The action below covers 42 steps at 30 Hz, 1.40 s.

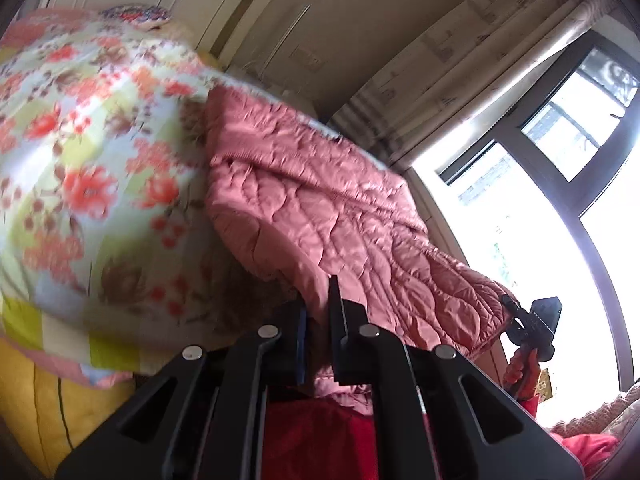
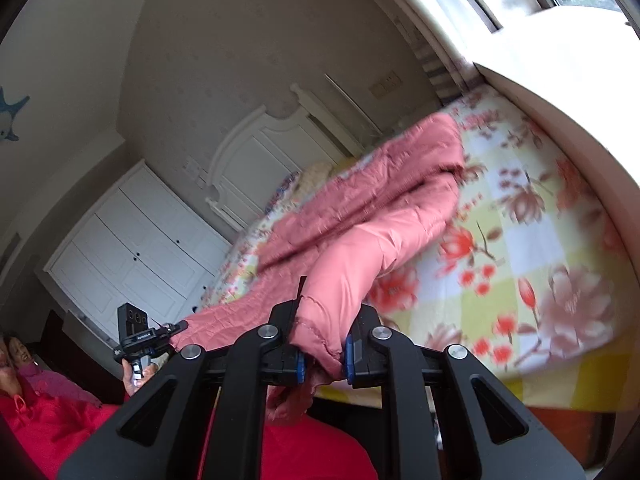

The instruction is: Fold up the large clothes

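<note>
Across the bed (image 2: 532, 216), on its flowered sheet of red blossoms and pale green and white squares, lies a pink quilted coat (image 2: 360, 208), spread in loose folds from near the white headboard (image 2: 256, 160) down to the near edge. Part of it hangs off that edge toward both grippers.

At the front of the right wrist view, the right gripper (image 2: 323, 354) has its fingers clenched on a smooth pink cuff or hem of the coat, the fabric bunched between the blue pads (image 2: 349, 356) and drooping below them. Farther left in that view the left gripper (image 2: 182, 326) is seen from outside, pinching another edge of the same coat, with a hand under it.

From the left wrist view, the left gripper (image 1: 318, 320) holds quilted coat (image 1: 320, 208) fabric tight between its narrow-set fingers, and the coat stretches away to the right gripper (image 1: 508, 306), which grips its far corner against the bright window (image 1: 520, 208). White wardrobe doors (image 2: 132, 252) stand beyond the bed. Both views are somewhat blurred.
</note>
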Available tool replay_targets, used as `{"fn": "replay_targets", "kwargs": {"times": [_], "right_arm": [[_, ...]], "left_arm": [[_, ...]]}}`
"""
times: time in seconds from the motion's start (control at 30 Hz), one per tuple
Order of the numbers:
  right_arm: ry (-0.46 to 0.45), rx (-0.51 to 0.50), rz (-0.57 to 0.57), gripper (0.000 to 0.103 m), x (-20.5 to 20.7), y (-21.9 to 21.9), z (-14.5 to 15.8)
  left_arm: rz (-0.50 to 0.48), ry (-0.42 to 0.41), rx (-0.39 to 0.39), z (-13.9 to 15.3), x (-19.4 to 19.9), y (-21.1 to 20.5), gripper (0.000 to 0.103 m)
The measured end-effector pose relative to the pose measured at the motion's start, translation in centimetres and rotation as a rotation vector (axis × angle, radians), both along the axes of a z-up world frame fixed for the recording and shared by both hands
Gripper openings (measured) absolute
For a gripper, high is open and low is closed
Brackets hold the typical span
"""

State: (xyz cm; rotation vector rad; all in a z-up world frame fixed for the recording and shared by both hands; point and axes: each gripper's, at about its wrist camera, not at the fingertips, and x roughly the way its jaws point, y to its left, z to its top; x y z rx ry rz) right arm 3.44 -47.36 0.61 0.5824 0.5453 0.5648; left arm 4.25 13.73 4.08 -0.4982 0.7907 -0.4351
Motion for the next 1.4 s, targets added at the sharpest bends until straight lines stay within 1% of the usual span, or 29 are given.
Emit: {"fn": "replay_targets", "kwargs": {"times": [0.1,0.17,0.27,0.37,0.4,0.47,0.57,0.6,0.67,0.77,0.8,0.9,0.97,1.0,1.03,1.1,1.2,1.3,1.37,1.4], "right_arm": [[-0.039,0.036,0.022,0.015,1.6,-0.2,2.2],[-0.068,0.082,0.034,0.015,3.3,-0.8,4.0],[-0.088,0.139,0.026,0.015,6.5,-2.0,6.1],[-0.068,0.211,0.026,0.015,11.1,-3.1,7.6],[-0.062,0.223,0.026,0.015,12.3,-3.3,8.0],[-0.043,0.235,0.018,0.015,15.8,-3.4,8.9],[-0.001,0.243,0.005,0.015,21.7,-3.4,9.9],[0.011,0.244,0.0,0.015,23.0,-3.2,9.9],[0.056,0.247,-0.014,0.015,27.3,-3.1,9.7],[0.134,0.241,-0.056,0.015,32.9,-3.0,8.3],[0.157,0.243,-0.068,0.015,34.2,-2.9,7.4],[0.256,0.235,-0.12,0.015,39.1,-2.9,4.3],[0.311,0.229,-0.149,0.015,41.3,-2.9,2.0],[0.339,0.232,-0.162,0.015,42.2,-2.9,0.9],[0.367,0.229,-0.176,0.015,43.1,-2.9,-0.4],[0.408,0.197,-0.199,0.016,44.4,-2.6,-2.3],[0.444,0.168,-0.229,0.016,45.5,-2.3,-4.5],[0.454,0.124,-0.246,0.017,45.8,-2.2,-5.2],[0.467,0.118,-0.255,0.022,45.9,-2.2,-4.7],[0.461,0.12,-0.264,0.023,45.7,-2.4,-4.0]], "left_arm": [[-0.001,-0.063,-0.013,2.5,1.6,0.2,0.008],[-0.009,-0.096,-0.016,4.2,3.0,0.3,0.008],[0.009,-0.141,-0.026,6.5,6.2,0.9,0.008],[0.034,-0.129,-0.057,8.0,10.2,1.5,0.008],[0.04,-0.122,-0.06,8.4,12.1,1.6,0.008],[0.058,-0.116,-0.049,9.1,15.1,1.9,0.008],[0.091,-0.087,-0.023,9.7,19.6,2.1,0.008],[0.109,-0.073,-0.013,9.6,21.7,2.3,0.008],[0.127,-0.043,0.002,8.8,24.8,2.6,0.008],[0.151,0.029,0.003,6.6,29.6,3.4,0.008],[0.16,0.059,0.007,5.6,31.6,3.7,0.008],[0.176,0.121,0.014,2.8,35.3,4.3,0.008],[0.188,0.192,0.013,0.0,38.3,4.7,0.008],[0.191,0.214,0.011,-1.0,39.2,4.7,0.008],[0.198,0.257,0.008,-2.6,40.5,4.9,0.008],[0.203,0.297,0.021,-4.6,41.8,5.0,0.008],[0.2,0.309,0.065,-6.1,42.7,4.7,0.009],[0.202,0.327,0.07,-6.9,43.1,4.6,0.012],[0.203,0.339,0.088,-7.2,43.3,4.3,0.012],[0.203,0.339,0.1,-7.1,43.3,4.0,0.012]]}}
